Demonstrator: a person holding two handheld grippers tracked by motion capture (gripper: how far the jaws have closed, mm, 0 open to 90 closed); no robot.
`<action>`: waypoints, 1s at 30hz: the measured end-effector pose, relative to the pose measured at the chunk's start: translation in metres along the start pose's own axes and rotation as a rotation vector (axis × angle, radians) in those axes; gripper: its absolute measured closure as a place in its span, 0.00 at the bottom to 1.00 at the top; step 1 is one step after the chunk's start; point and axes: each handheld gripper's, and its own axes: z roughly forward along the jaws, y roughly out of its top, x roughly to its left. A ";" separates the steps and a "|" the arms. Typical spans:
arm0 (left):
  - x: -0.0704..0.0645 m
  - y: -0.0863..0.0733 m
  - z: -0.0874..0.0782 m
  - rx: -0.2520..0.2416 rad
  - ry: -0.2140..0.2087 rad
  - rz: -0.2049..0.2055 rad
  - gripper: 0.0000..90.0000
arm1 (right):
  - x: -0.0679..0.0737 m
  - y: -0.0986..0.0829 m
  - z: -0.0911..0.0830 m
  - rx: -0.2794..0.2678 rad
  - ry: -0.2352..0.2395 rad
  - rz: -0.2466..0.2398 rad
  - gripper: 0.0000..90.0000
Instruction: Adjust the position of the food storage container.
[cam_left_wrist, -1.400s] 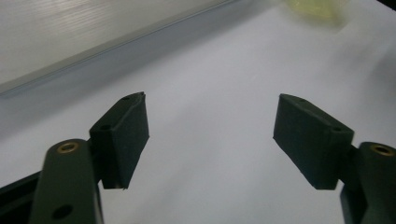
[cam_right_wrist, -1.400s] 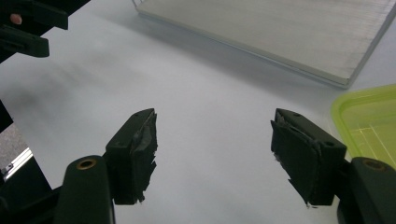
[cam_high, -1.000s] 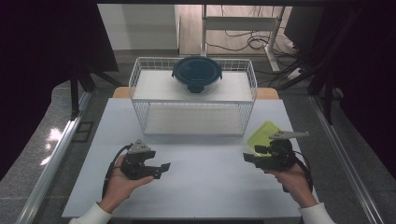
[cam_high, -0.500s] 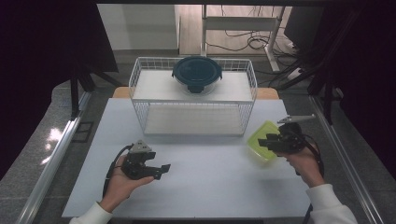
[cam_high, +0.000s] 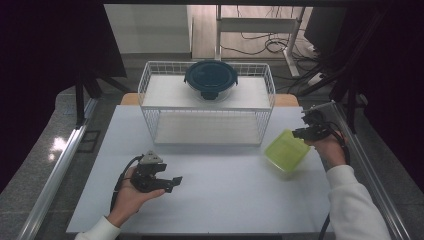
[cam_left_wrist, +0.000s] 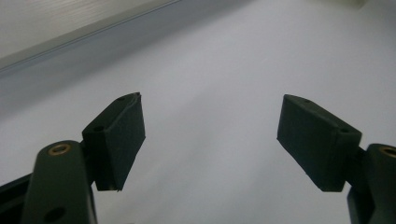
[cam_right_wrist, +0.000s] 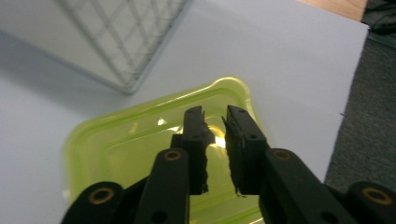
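Observation:
A lime-green plastic container (cam_high: 284, 151) sits at the right of the white table, tilted with its right side raised. My right gripper (cam_high: 301, 133) is at that raised edge. In the right gripper view its jaws are nearly together on the container's (cam_right_wrist: 126, 140) near wall, so the right gripper (cam_right_wrist: 215, 120) is shut on it. My left gripper (cam_high: 175, 181) is held low over the front left of the table. It is open, and the left gripper (cam_left_wrist: 210, 135) has only bare table between its jaws.
A white wire rack (cam_high: 207, 126) stands at the back middle of the table, with a dark blue lidded bowl (cam_high: 211, 79) on its top shelf. The rack's corner (cam_right_wrist: 126, 70) lies just beyond the container. The table's right edge (cam_high: 345, 150) is close to my right hand.
My right gripper moved from the front right up to the green container and shut on its edge. The container now tilts. The left gripper has stayed in place.

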 end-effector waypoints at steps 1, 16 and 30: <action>0.000 0.000 0.000 0.000 -0.001 0.001 0.25 | -0.003 0.001 0.003 0.005 0.000 0.001 0.92; 0.003 0.000 -0.002 -0.006 -0.031 -0.023 0.26 | -0.041 0.004 0.039 0.086 -0.105 -0.045 0.99; 0.006 0.000 -0.003 -0.011 -0.064 -0.049 0.26 | -0.038 -0.007 0.055 0.172 -0.082 -0.110 0.99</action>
